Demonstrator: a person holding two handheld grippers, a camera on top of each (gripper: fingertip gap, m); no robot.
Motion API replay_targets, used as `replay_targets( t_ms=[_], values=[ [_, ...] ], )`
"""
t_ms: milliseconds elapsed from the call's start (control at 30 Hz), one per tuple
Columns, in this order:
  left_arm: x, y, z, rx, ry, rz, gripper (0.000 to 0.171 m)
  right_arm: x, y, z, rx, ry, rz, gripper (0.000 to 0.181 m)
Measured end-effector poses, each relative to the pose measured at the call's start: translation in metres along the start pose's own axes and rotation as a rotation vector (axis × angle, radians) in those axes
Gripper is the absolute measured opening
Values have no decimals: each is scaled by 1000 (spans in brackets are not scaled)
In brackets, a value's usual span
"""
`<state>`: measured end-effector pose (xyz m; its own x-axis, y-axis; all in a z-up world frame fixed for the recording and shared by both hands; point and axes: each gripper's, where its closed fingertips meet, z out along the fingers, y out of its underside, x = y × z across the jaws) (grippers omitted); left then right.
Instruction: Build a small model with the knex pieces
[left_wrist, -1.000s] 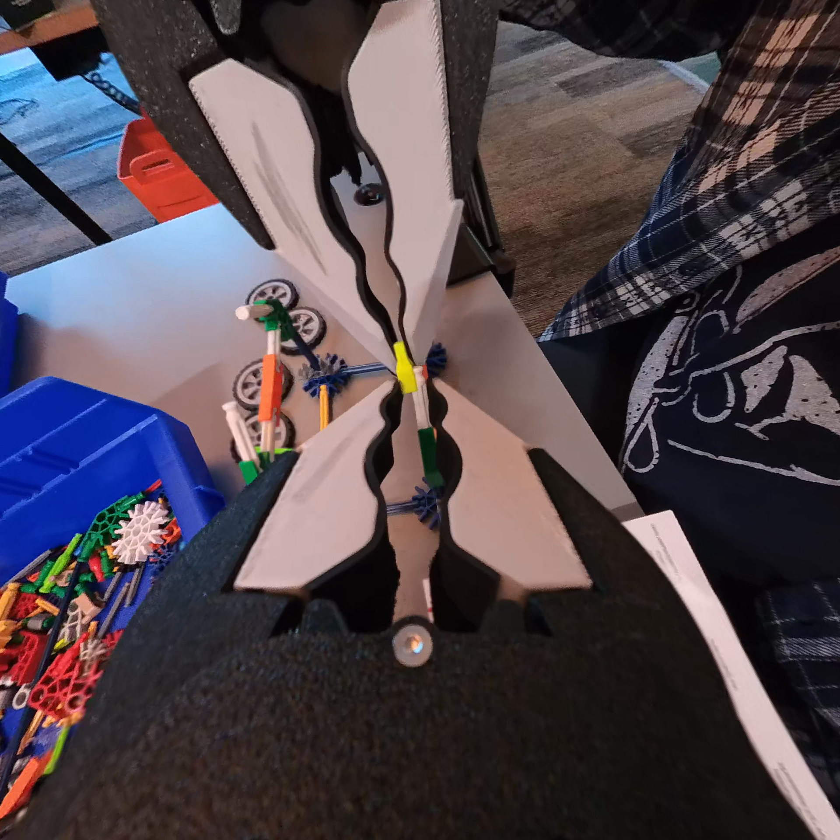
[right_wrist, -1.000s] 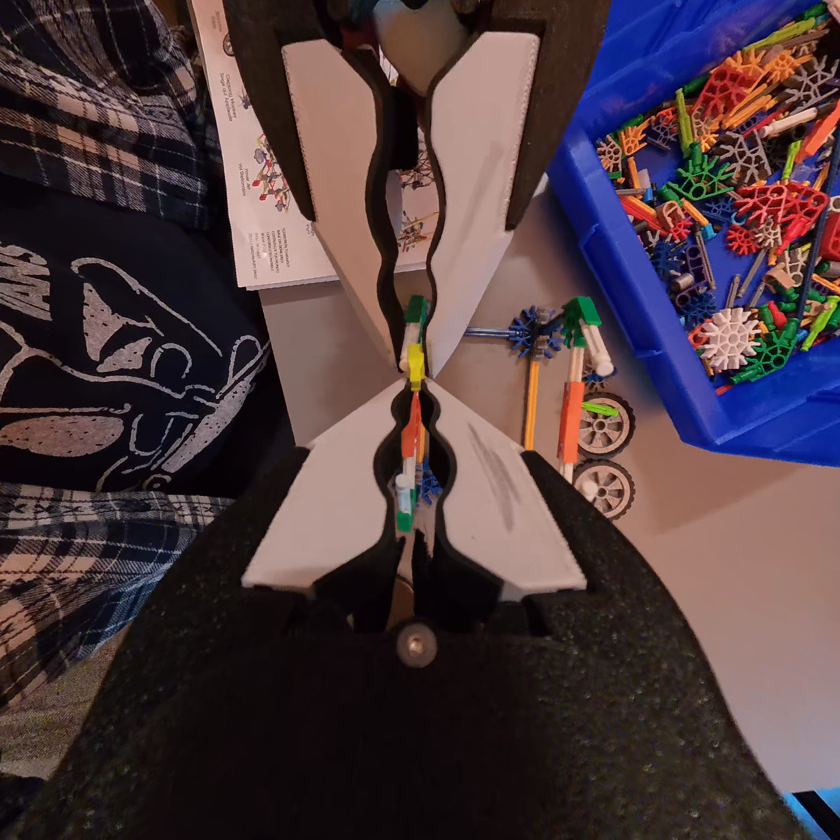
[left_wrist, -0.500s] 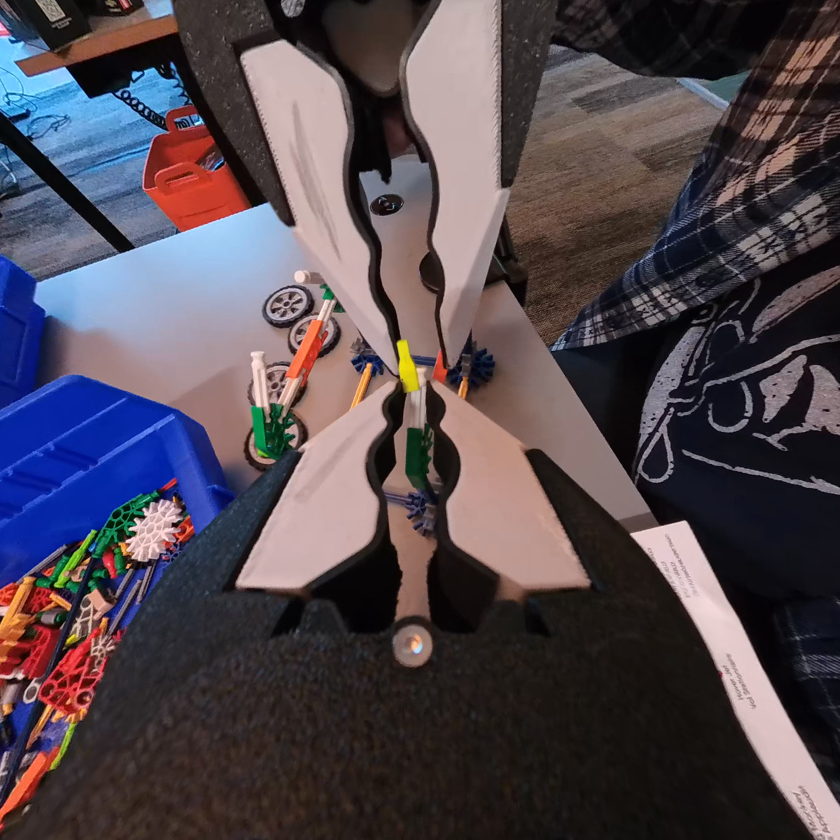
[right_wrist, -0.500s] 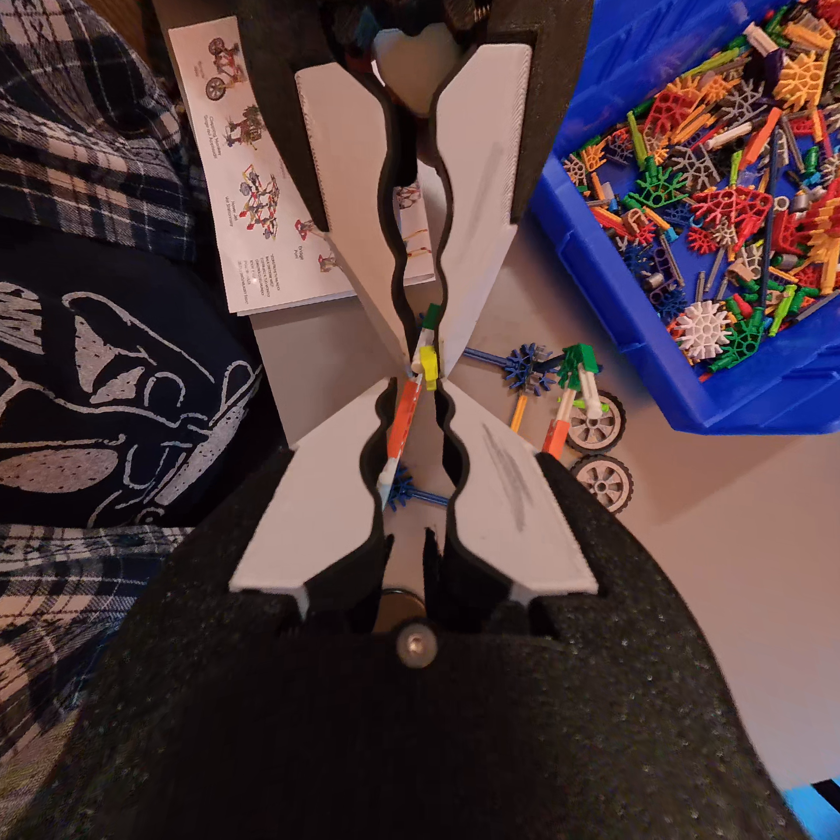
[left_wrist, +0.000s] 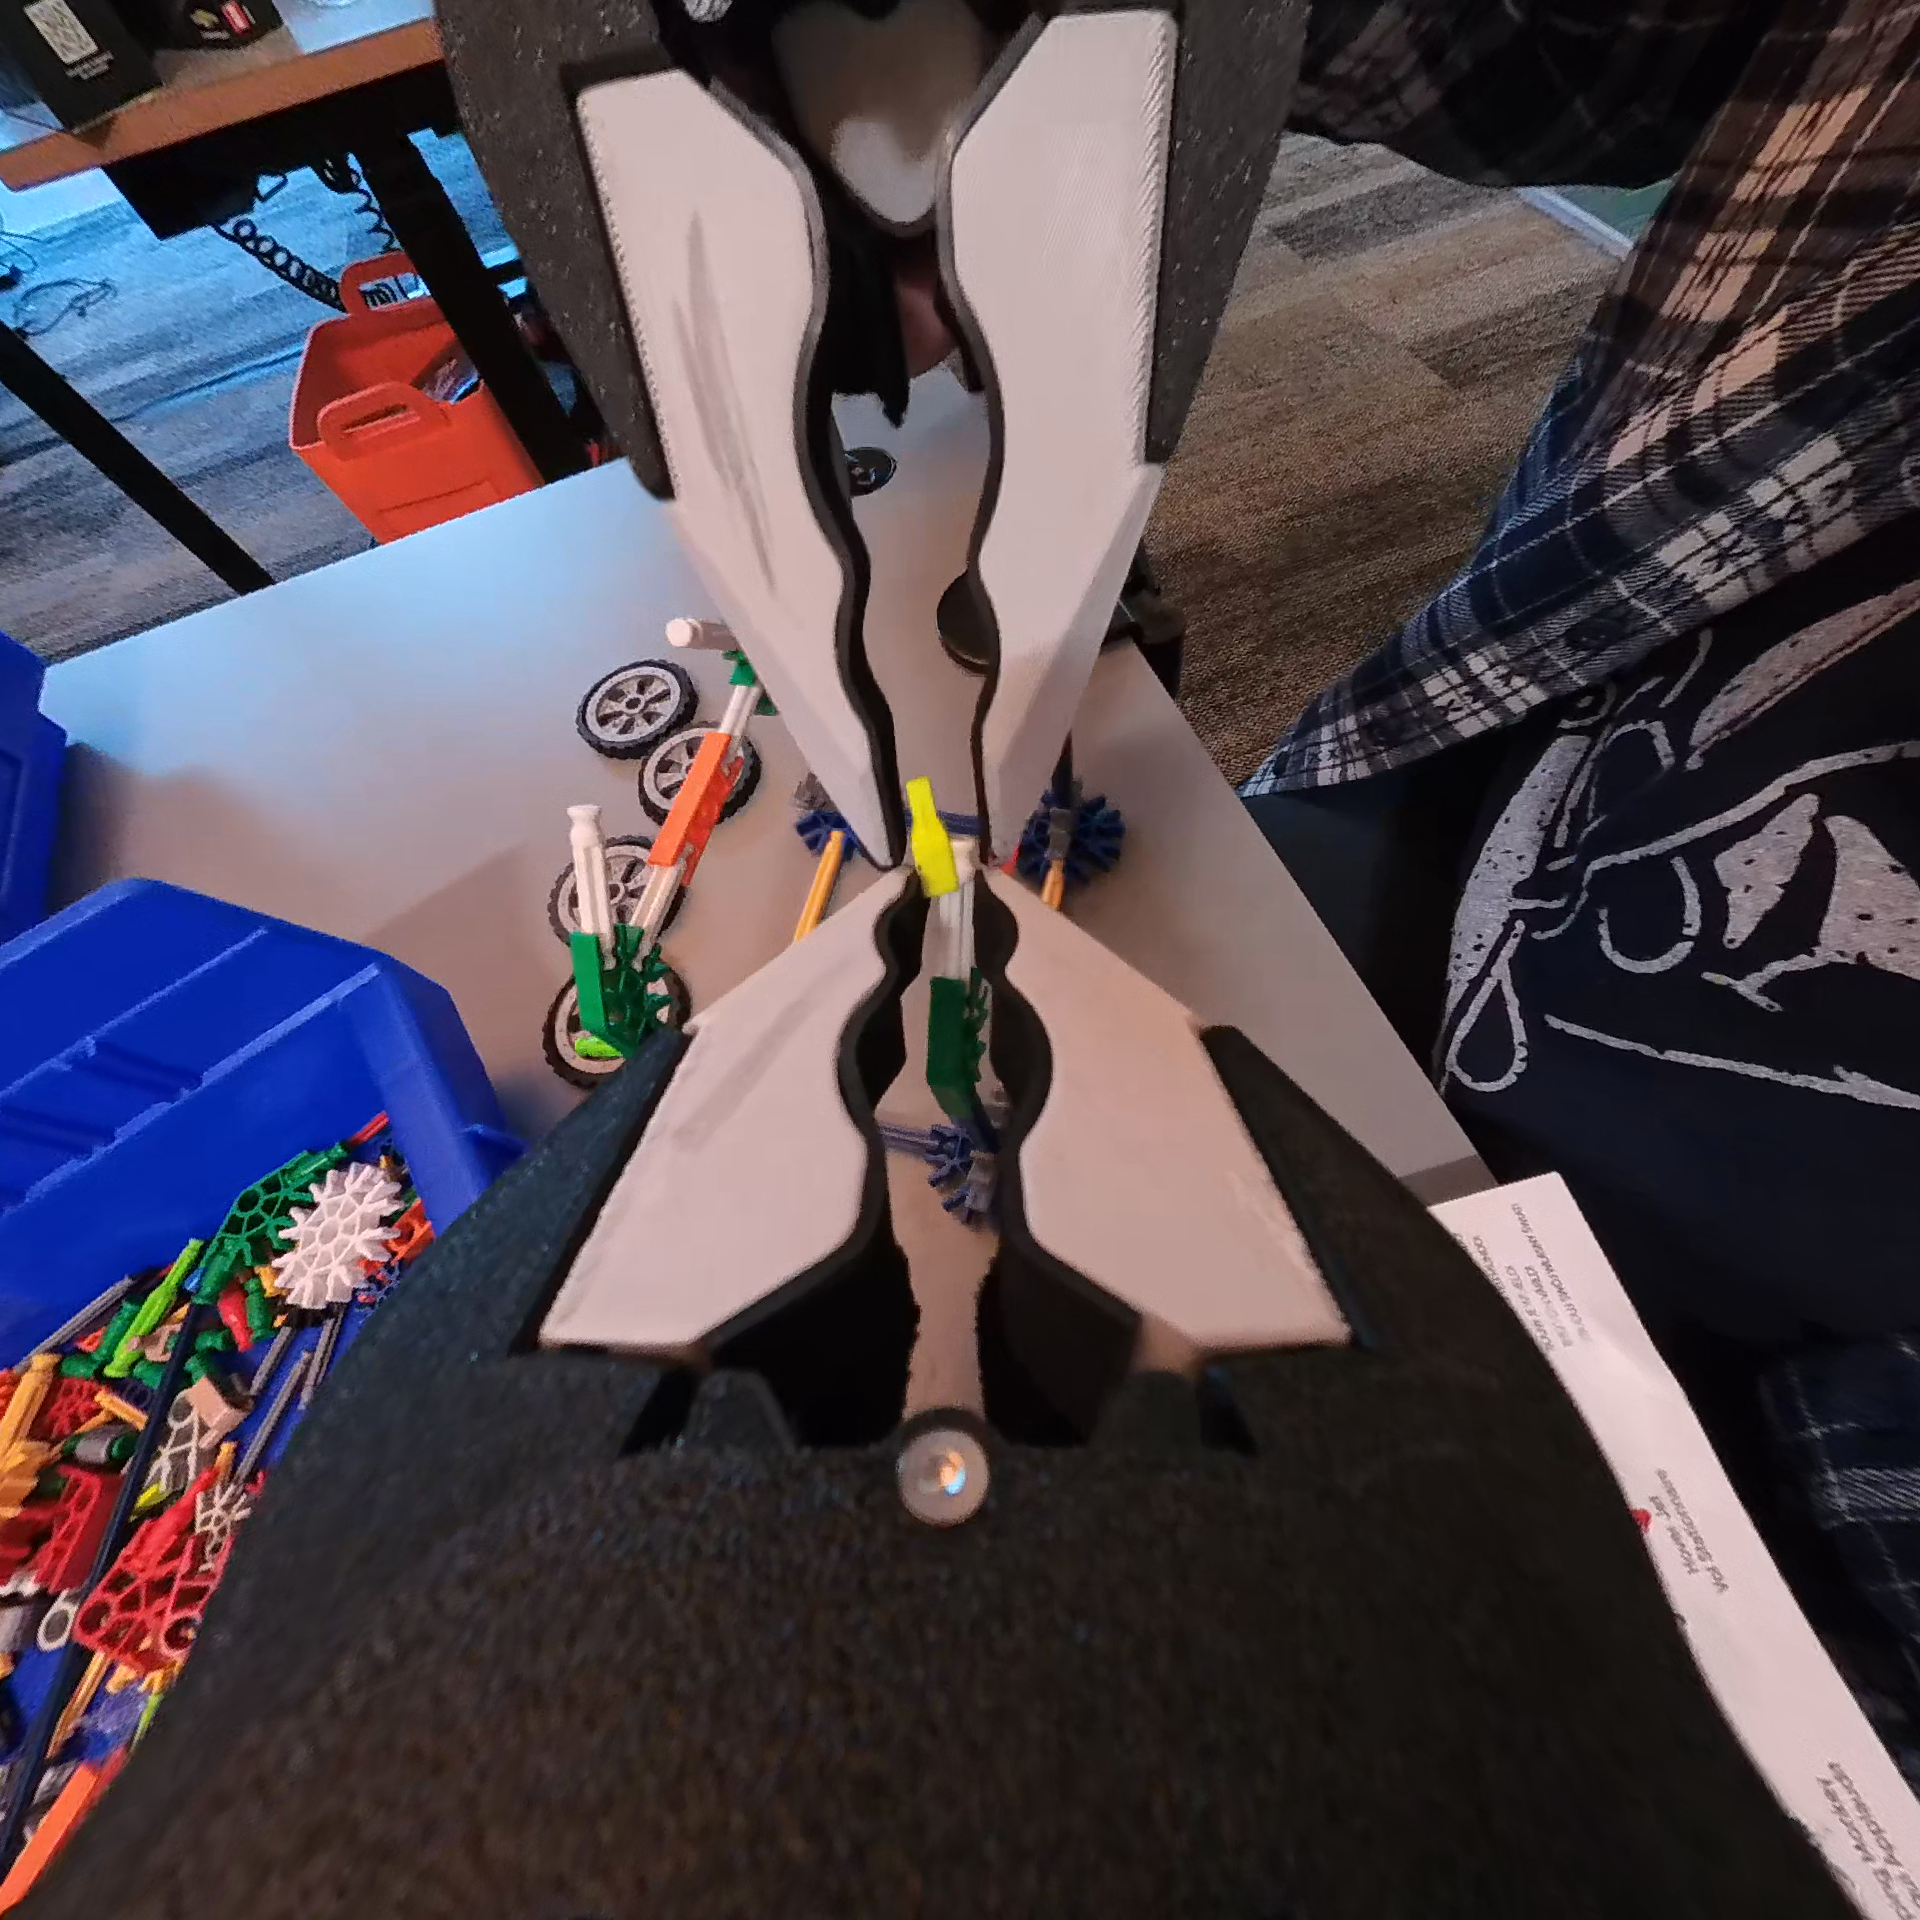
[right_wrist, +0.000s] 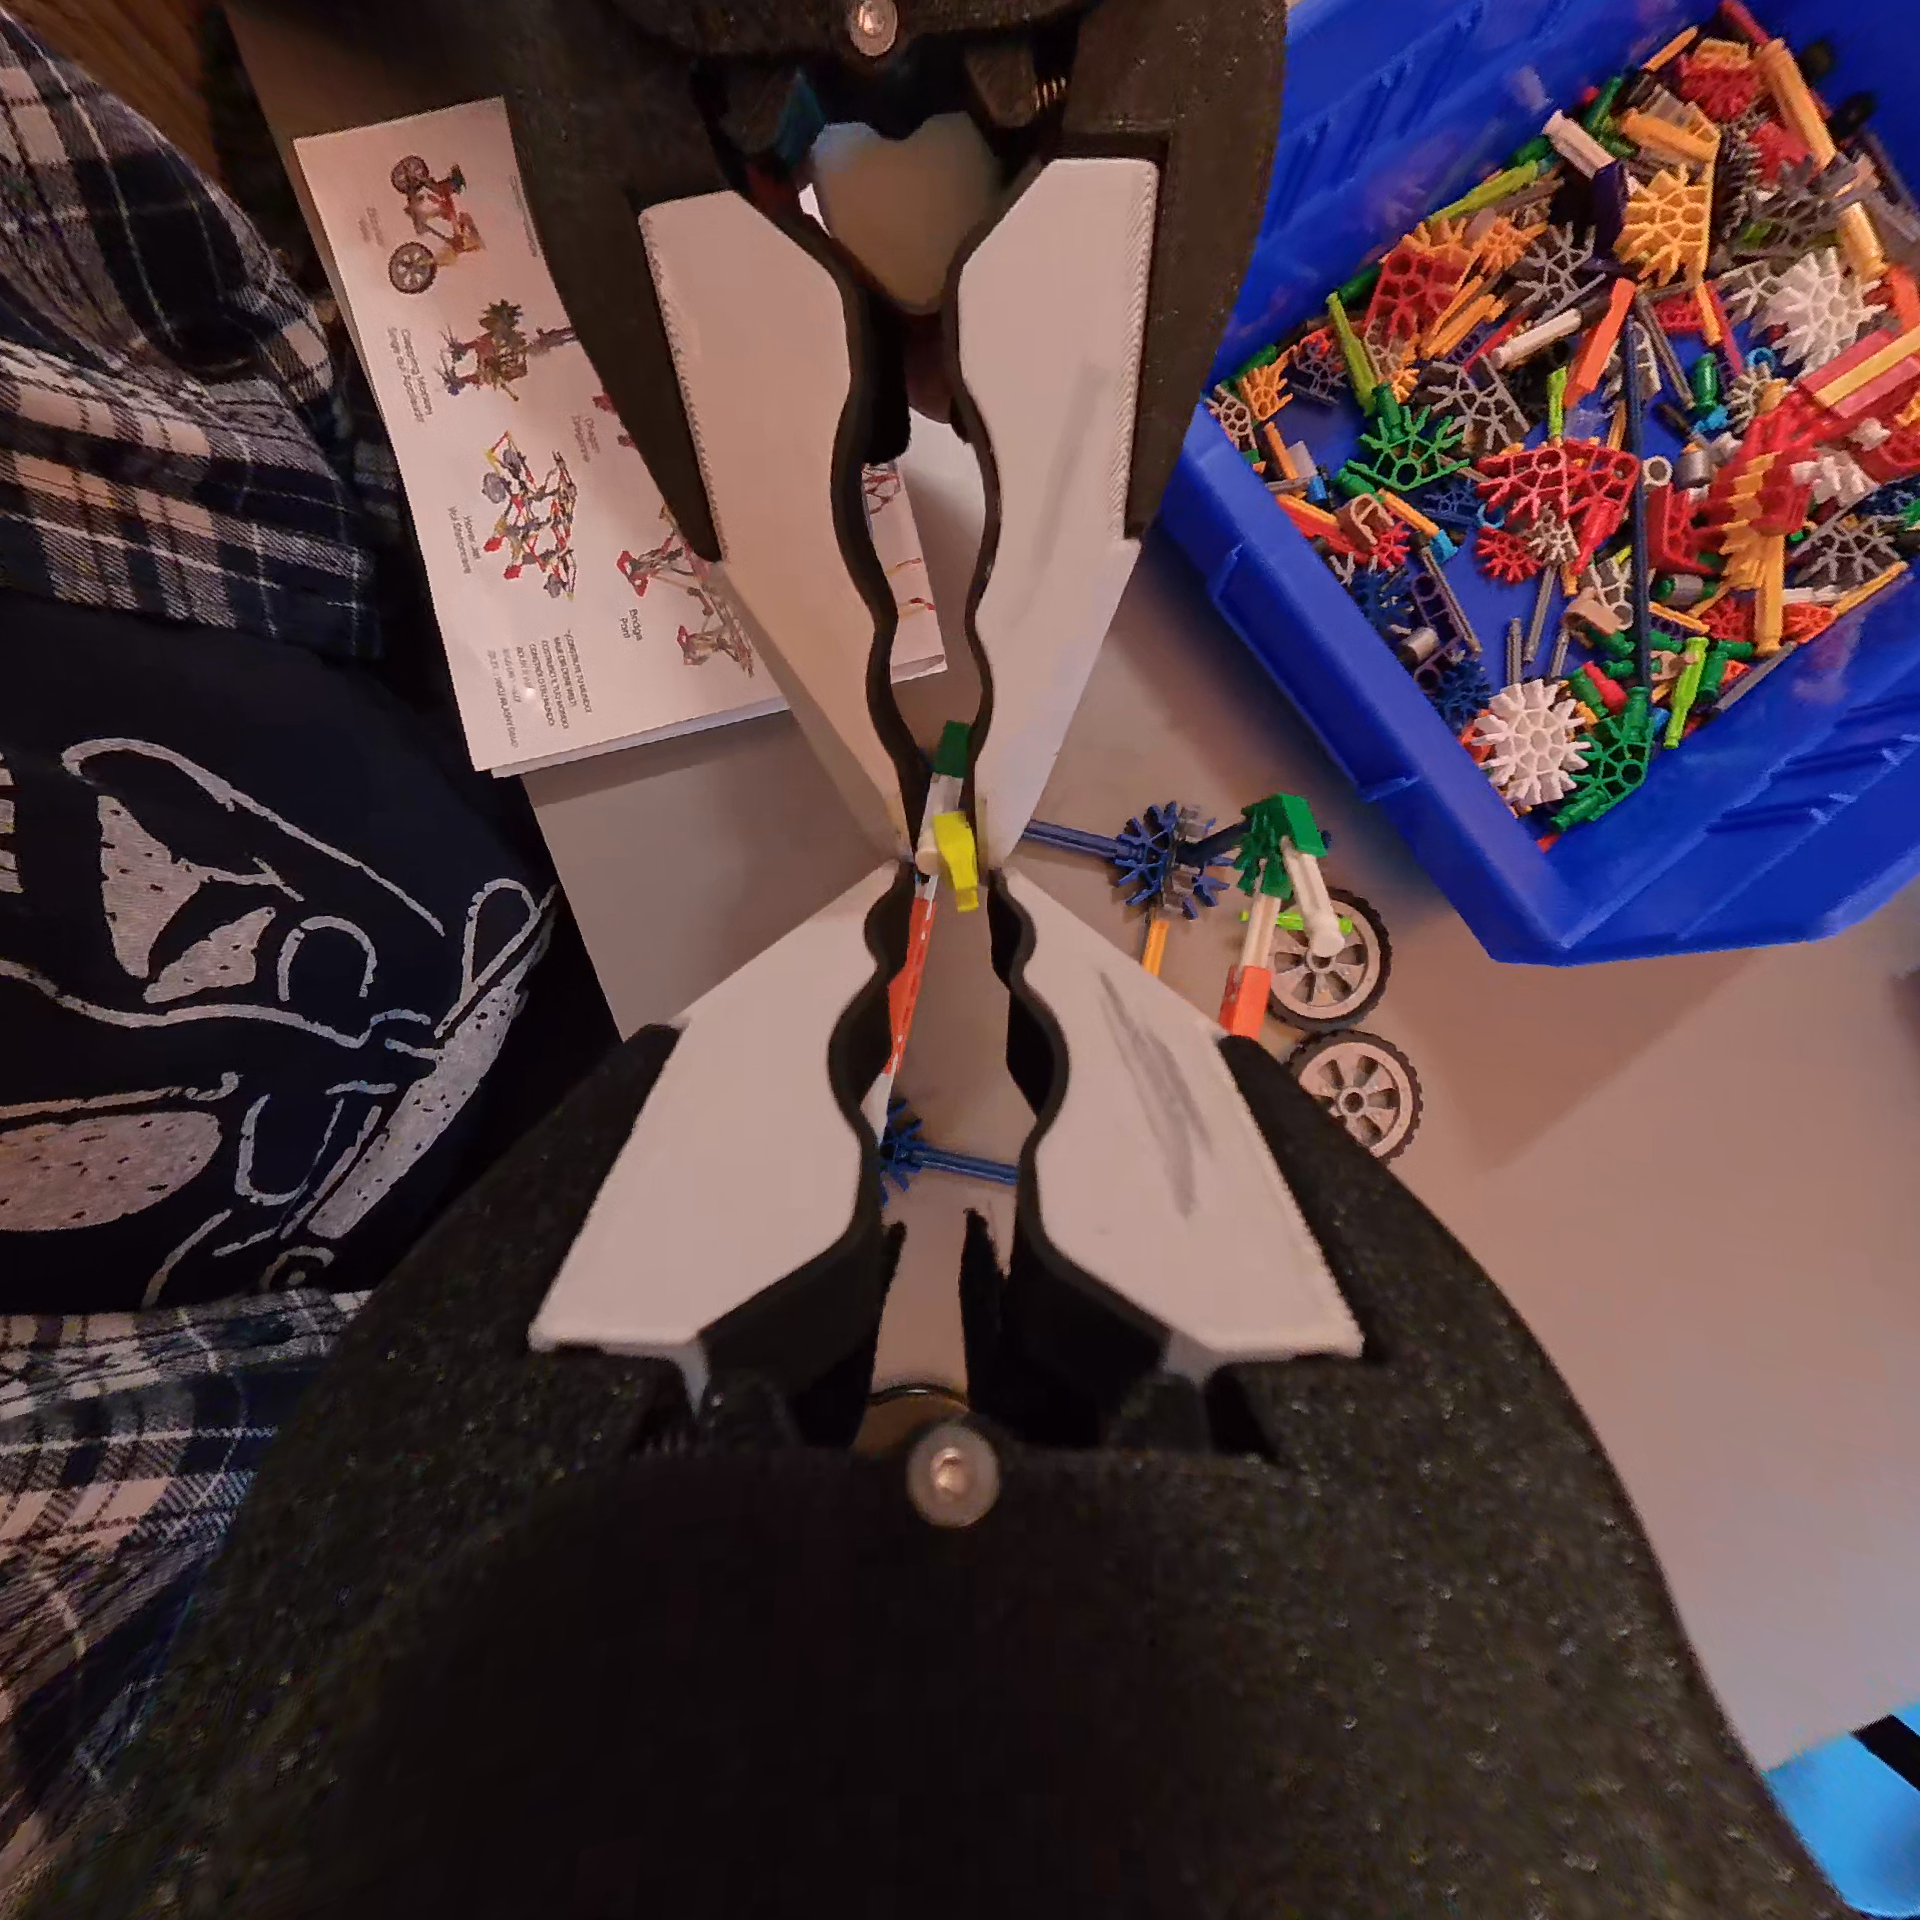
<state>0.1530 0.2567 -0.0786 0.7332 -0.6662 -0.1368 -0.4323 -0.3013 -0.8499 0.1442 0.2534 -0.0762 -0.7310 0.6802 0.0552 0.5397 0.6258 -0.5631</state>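
White table (left_wrist: 312, 727). Blue bin (right_wrist: 1662, 894) heaped with mixed plastic rods and connectors (right_wrist: 1621, 416), standing at one edge. Printed instruction sheet (right_wrist: 499, 436) hanging over the table's near edge. Orange container (left_wrist: 400, 436) on carpet beyond. Person in plaid shirt (left_wrist: 1714, 436) just beside the table.
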Motion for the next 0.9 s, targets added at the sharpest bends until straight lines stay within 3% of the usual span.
replay_targets(
  t_ms=[900],
  values=[
    [-2,2,2,-1,15,-25,2,2,2,0,-4,99,12,2]
  ],
)
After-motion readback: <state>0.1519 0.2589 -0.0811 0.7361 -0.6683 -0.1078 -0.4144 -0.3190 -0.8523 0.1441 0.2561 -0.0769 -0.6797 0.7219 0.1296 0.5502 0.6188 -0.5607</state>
